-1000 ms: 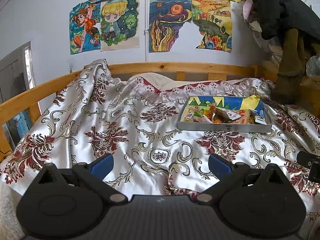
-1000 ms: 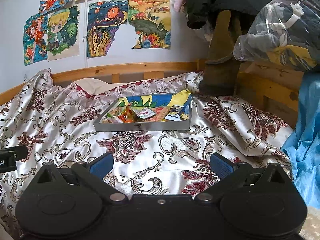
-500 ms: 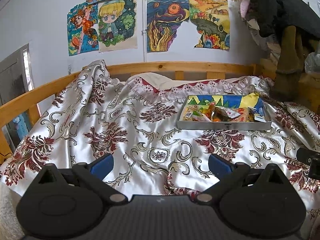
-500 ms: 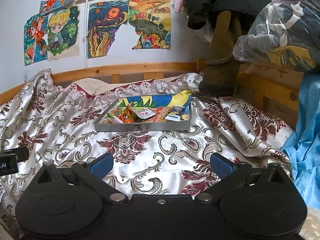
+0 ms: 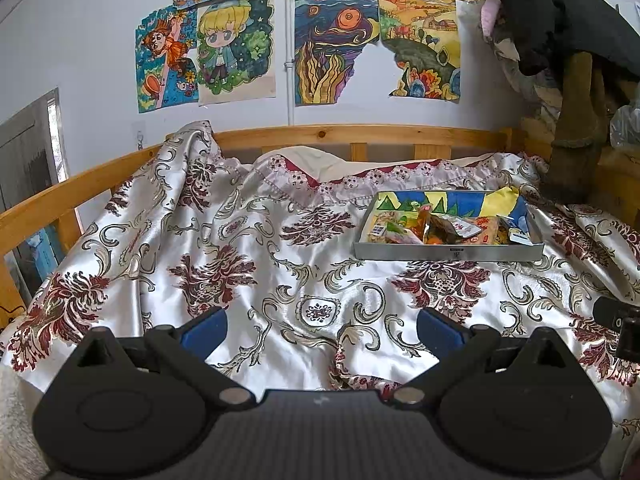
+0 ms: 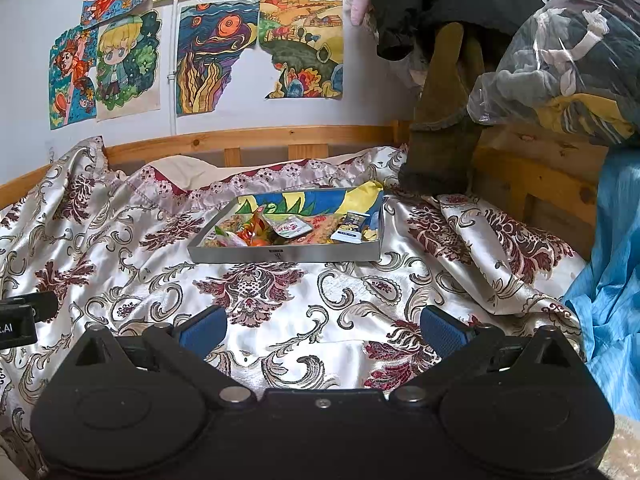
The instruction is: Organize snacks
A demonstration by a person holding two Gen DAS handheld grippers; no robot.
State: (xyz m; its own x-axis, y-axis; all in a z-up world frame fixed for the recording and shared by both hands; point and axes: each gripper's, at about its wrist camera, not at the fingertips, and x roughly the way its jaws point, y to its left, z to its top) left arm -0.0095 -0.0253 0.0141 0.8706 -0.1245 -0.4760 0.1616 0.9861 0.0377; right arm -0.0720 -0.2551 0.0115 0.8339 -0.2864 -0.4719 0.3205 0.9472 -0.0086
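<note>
Across the bed, wide stretch of satin floral bedspread (image 5: 248, 248) lying bare between both tools and a shallow grey tray (image 5: 448, 253), with wrinkles and low folds only. Bounded at the back and left by a wooden bed rail (image 5: 320, 135), beyond it a wall hung with coloured drawings (image 5: 236, 46). Hemmed on the right by a blue cloth (image 6: 616, 280) and, above it, a clear bag of clothes (image 6: 560, 60) on a wooden ledge; dark brown garment (image 6: 444, 120) hanging down to the bedspread just behind the tray's far right corner.

Left gripper (image 5: 322, 326) low over the near bedspread, aimed level toward the headboard, blue-padded fingers spread wide, nothing between them. Right gripper (image 6: 323, 327) posed the same way, fingers likewise wide apart and holding nothing, just beside the left one; edge of each visible in the other's view.

Tray well ahead of both, right of centre for the left tool, nearly straight ahead for the right. Long axis running left to right, long front wall facing the cameras. Snack packets (image 6: 288, 228) heaped loosely inside, a blue-and-white packet (image 6: 352, 228) toward the right end, colourful paper lining (image 6: 308, 200) along the back.
</note>
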